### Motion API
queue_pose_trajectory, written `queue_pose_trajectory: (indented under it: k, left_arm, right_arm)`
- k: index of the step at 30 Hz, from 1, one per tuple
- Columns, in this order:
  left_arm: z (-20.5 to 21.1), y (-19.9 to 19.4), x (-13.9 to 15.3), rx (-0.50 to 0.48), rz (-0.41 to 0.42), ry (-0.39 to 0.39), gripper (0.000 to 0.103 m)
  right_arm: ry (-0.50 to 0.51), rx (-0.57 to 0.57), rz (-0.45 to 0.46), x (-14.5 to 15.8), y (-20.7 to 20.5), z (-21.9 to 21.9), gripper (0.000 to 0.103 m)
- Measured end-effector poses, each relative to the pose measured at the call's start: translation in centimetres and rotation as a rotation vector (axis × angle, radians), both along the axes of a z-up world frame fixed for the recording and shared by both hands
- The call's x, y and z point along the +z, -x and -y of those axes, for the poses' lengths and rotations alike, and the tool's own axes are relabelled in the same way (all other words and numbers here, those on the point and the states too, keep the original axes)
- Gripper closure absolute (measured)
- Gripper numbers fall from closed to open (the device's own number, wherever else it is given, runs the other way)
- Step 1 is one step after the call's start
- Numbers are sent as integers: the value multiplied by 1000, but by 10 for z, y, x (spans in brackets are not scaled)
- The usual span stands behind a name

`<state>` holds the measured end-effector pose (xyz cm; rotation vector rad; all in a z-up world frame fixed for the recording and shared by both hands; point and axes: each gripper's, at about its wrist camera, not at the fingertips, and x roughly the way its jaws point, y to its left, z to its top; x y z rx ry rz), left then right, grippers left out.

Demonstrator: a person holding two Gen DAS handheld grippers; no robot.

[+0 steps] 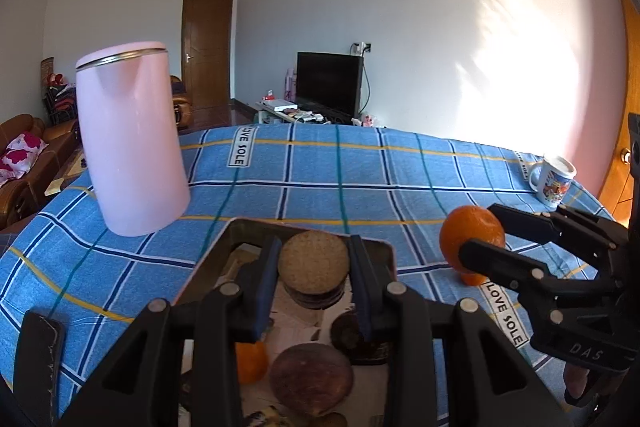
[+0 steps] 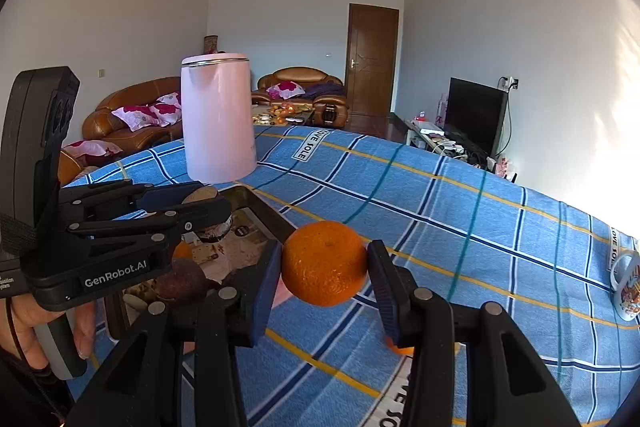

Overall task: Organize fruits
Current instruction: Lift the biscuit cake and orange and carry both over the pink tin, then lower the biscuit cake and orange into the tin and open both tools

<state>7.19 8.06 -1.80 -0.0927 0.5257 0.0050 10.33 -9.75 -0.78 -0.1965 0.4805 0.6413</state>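
Above the checked surface (image 2: pixel 460 227), carrying step: right tongs (image 2: pixel 324 285) pinching orange (image 2: pixel 324 263), left tongs (image 1: pixel 314 283) clamped on brown round fruit (image 1: pixel 313 261) over tray (image 1: pixel 248 227). Next, probably lowering each gently into tray.

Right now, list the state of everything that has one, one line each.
Left gripper: shut on a round biscuit, above the tray.
Right gripper: shut on an orange, off the cloth.
Pink kettle: upright, lid closed.
Tray: holds fruit.
Mug: upright.
Door: closed.
TV: off.
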Motion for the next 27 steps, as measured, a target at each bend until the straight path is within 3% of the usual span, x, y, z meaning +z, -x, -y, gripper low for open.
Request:
queue_pose_trajectory:
  k: [6, 15, 18, 20, 24, 27]
  left_arm:
    - [-37, -8, -11, 68, -58, 23, 68]
    - [-45, -10, -24, 91, -98, 38, 68]
    - [-43, -5, -18, 113, -74, 27, 56]
    - [-39, -1, -14, 116, -58, 30, 40]
    - [-11, 4, -6, 70, -33, 1, 38]
    - [17, 2, -1, 13, -23, -16, 38]
  right_arm:
    - [5, 69, -41, -9, -7, -41, 57]
    - [42, 133, -119, -33, -14, -81, 57]
    - [39, 155, -137, -36, -13, -84, 56]
    - [28, 154, -132, -33, -11, -76, 55]
    - [-6, 94, -101, -21, -8, -36, 55]
    - [15, -21, -94, -19, -16, 10, 55]
